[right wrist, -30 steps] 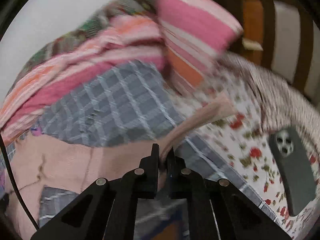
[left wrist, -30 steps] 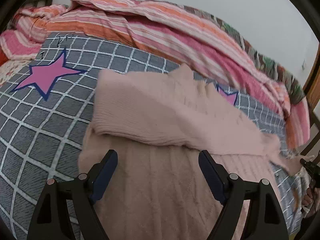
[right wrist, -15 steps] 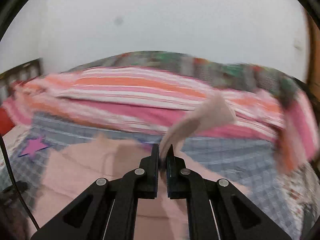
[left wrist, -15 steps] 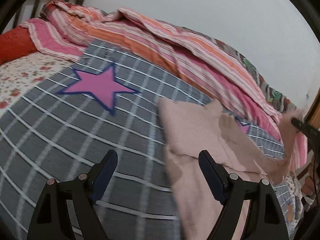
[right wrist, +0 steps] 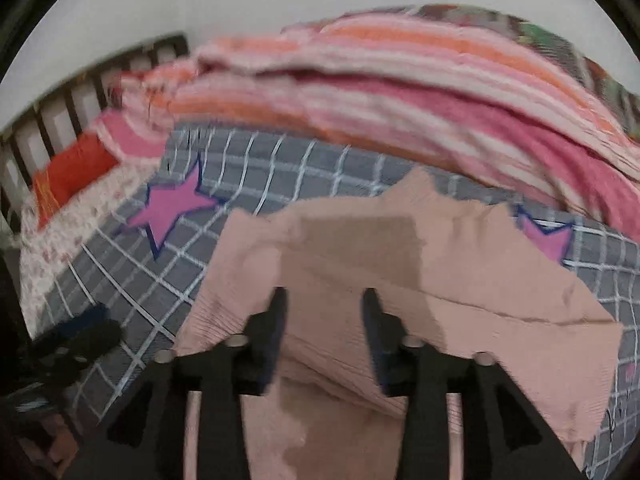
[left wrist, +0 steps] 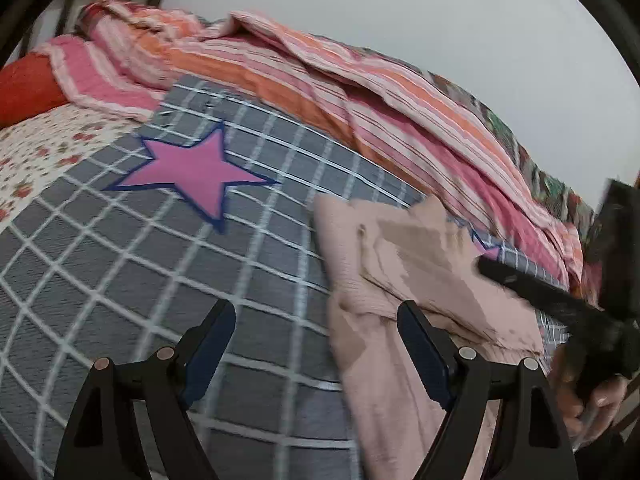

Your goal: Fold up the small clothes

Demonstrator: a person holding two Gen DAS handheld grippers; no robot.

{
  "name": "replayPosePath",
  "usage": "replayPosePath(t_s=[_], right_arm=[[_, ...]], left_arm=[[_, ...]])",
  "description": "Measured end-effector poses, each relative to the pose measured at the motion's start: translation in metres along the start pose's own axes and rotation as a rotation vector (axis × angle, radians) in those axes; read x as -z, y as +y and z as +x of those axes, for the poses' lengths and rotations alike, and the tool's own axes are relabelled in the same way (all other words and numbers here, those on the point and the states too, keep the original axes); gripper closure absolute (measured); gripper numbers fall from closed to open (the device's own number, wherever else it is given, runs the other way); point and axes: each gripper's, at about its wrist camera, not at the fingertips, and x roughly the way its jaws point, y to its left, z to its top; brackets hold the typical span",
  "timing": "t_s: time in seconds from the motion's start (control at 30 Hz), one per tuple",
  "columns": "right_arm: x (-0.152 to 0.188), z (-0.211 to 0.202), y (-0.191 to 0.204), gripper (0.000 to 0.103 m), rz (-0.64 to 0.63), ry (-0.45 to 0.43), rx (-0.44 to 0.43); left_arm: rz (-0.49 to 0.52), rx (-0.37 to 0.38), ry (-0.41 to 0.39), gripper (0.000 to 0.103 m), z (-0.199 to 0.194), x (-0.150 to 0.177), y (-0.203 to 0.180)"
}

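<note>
On the grey checked bedspread (left wrist: 120, 280) the pink sweater (right wrist: 460, 280) lies under my right jaws (right wrist: 324, 300), just opened and empty; my left jaws (left wrist: 316, 320) gape beside its edge.

Bed, grey checked cover (left wrist: 120, 280): pink sweater (right wrist: 400, 272) lying flat, striped quilt (left wrist: 320, 80) bunched behind.

Left gripper (left wrist: 312, 320): black two-finger tool, jaws spread wide, nothing between them.
Right gripper (right wrist: 324, 312): jaws just sprung apart, empty, pointing downward.
Right hand (left wrist: 592, 400): wrapped round its handle.
</note>
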Motion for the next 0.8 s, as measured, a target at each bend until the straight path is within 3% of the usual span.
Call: replayPosePath(t_s=[0.07,0.17,0.27,0.37,0.47,0.53,0.6,0.8], right_arm=[[0.009,-0.03,-0.029,0.04,0.058,-0.065,0.008],[0.024,-0.055,-0.071,0.04,0.12,-0.104,0.086],[0.048,-0.072,-0.117,0.04,0.19,-0.1,0.186],[0.07,-0.079,-0.151,0.04,0.238,-0.083,0.238],[0.091,-0.08,-0.18,0.04,0.281,-0.07,0.268],[0.097,-0.075,-0.188,0.04,0.3,-0.052,0.267],[0.1,-0.071,-0.195,0.04,0.314,-0.035,0.241],[0.102,-0.066,-0.193,0.04,0.295,-0.02,0.233]], left_arm=[[0.023,0.015,0.009,0.021,0.005,0.001,-0.012],[0.072,0.034,0.024,0.023,0.014,-0.001,-0.031],[0.099,0.064,0.041,0.024,0.023,-0.005,-0.045],[0.089,0.082,0.054,0.041,0.033,-0.01,-0.05],[0.045,0.085,0.058,0.041,0.043,-0.016,-0.049],[0.045,0.067,0.071,0.043,0.052,-0.018,-0.05],[0.052,0.043,0.092,0.053,0.061,-0.019,-0.051],[0.029,0.0,0.121,0.056,0.079,-0.02,-0.052]])
